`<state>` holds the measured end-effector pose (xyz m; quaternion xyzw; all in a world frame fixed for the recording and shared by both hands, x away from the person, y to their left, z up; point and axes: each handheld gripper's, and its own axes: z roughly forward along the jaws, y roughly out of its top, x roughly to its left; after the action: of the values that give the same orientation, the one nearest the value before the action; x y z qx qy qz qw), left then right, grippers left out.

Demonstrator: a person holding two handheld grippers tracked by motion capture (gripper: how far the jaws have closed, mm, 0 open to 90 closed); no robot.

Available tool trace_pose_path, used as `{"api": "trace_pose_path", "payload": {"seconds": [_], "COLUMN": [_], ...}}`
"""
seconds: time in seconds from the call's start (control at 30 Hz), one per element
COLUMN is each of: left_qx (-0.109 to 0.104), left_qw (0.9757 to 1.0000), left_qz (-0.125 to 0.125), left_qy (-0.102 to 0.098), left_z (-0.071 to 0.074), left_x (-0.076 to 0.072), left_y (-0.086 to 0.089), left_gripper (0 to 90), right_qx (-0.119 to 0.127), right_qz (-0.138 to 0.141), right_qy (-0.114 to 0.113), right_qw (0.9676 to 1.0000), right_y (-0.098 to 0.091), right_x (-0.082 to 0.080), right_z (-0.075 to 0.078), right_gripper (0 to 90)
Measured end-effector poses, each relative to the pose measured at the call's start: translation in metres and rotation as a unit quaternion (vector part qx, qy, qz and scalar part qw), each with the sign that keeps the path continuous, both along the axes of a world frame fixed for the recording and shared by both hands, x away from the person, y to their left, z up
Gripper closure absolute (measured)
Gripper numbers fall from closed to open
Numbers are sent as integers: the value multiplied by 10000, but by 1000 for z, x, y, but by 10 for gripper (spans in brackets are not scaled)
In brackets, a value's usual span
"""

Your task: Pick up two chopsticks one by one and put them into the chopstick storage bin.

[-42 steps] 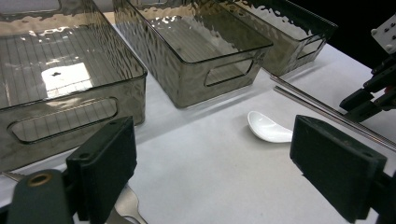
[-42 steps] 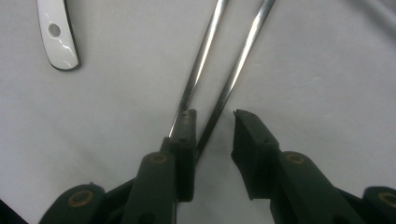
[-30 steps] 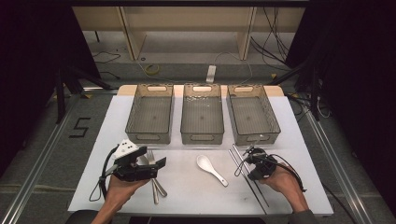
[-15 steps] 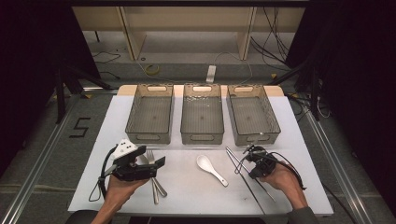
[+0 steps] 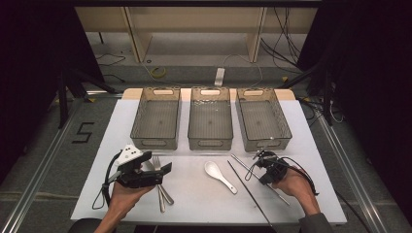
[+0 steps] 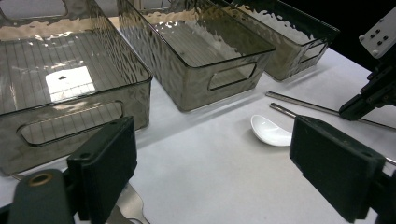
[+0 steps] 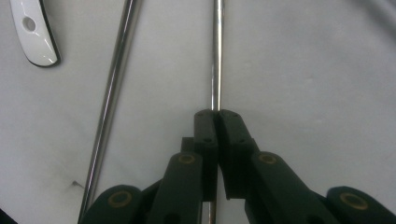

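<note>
A: Chopstick (image 7: 216, 56) is sitting clamped between the right gripper (image 7: 216, 114) pads — right gripper view is showing the jaws pinched together on the steel rod, which is still lying on the white table (image 7: 303, 70). High view is too coarse for that; it's only giving the right gripper (image 5: 261, 158) tip over the chopstick (image 5: 243, 165), in front of the right bin (image 5: 284, 127).

B: Second stick?

A: Second chopstick (image 7: 112, 93) is lying loose just beside, not touching. White spoon (image 7: 35, 35) handle is peeking in at the corner. High view is placing the spoon (image 5: 219, 175) mid-table, left of both sticks.

B: Left side?

A: Left gripper (image 6: 212, 163) jaws are standing wide apart, nothing between them. Its view is looking past them to the left bin (image 6: 70, 88), middle bin (image 6: 196, 51), then the right bin far back. High view is adding the forks (image 5: 159, 182) lying under the left gripper (image 5: 163, 171).

B: Change from a second ago?

A: Right jaws have just been closing onto the chopstick. Both hands are staying put; spoon, forks and bins unmoved.
</note>
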<state>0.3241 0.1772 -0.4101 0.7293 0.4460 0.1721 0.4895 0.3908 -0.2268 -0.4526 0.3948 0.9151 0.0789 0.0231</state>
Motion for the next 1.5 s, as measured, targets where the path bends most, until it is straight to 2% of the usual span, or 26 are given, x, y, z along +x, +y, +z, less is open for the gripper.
{"api": "trace_pose_path", "payload": {"seconds": [0.3,0.47,0.57,0.6,0.63,0.7,0.73,0.77,0.83,0.87,0.93,0.97,1.0,1.03,1.07,1.1,1.13,1.17,1.2,1.23,1.33,1.37,1.4,1.43,1.47,1.5], "left_qx": [-36,-64,-37,11,11,123,217,217,353,353,493,627,677,677,734,843,941,941,1071,1071,1291,1406,1406,1596,1596,1698], "left_qw": [10000,9998,9993,9986,9986,9975,9958,9958,9928,9928,9897,9862,9841,9841,9818,9795,9749,9749,9704,9704,9633,9581,9581,9519,9519,9476], "left_qz": [-24,-146,-347,-486,-486,-646,-841,-841,-1110,-1110,-1319,-1517,-1630,-1630,-1742,-1826,-2015,-2015,-2157,-2157,-2349,-2492,-2492,-2608,-2608,-2694], "left_qy": [16,90,124,229,229,265,287,287,283,283,245,196,180,180,174,126,133,133,167,167,150,152,152,199,199,247], "left_z": [0,0,0,-1,-1,-2,-1,-1,-1,-1,-2,-2,-2,-2,-2,-3,-4,-4,-6,-6,-6,-6,-6,-6,-6,-7], "left_x": [0,2,4,8,8,10,12,12,16,16,18,20,20,20,21,21,22,22,23,23,24,24,24,23,23,23], "left_y": [0,-2,-6,-11,-11,-18,-24,-24,-36,-36,-45,-53,-57,-57,-61,-65,-71,-71,-76,-76,-86,-93,-93,-98,-98,-100], "left_gripper": [144,144,148,148,149,148,148,148,148,148,148,148,148,148,148,148,148,148,148,148,151,156,159,179,182,182], "right_qx": [178,368,455,461,474,490,512,511,506,496,476,470,462,462,441,441,400,400,365,381,349,323,323,330,330,334], "right_qz": [26,174,368,450,516,688,768,858,1070,1175,1375,1458,1570,1570,1713,1713,1836,1836,1946,2002,2097,2159,2159,2242,2242,2266], "right_qy": [-157,-355,-485,-518,-534,-593,-623,-620,-635,-641,-677,-664,-662,-662,-668,-668,-644,-644,-631,-678,-630,-611,-611,-615,-615,-608], "right_qw": [9997,9985,9971,9966,9961,9947,9938,9931,9909,9898,9870,9860,9843,9843,9820,9820,9801,9801,9782,9767,9751,9740,9740,9720,9720,9715], "right_y": [-6,-5,1,5,9,17,22,26,36,41,49,53,57,57,63,63,68,68,73,75,80,84,84,87,87,88], "right_x": [-1,-7,-12,-14,-16,-21,-23,-25,-28,-30,-34,-36,-38,-38,-41,-41,-43,-43,-45,-46,-48,-49,-49,-50,-50,-50], "right_z": [9,25,35,38,41,45,46,48,51,52,53,54,54,54,54,54,55,55,55,54,53,52,52,51,51,51], "right_gripper": [871,871,871,870,870,870,870,870,870,870,870,870,870,870,870,870,870,870,870,870,870,870,870,870,870,869]}}
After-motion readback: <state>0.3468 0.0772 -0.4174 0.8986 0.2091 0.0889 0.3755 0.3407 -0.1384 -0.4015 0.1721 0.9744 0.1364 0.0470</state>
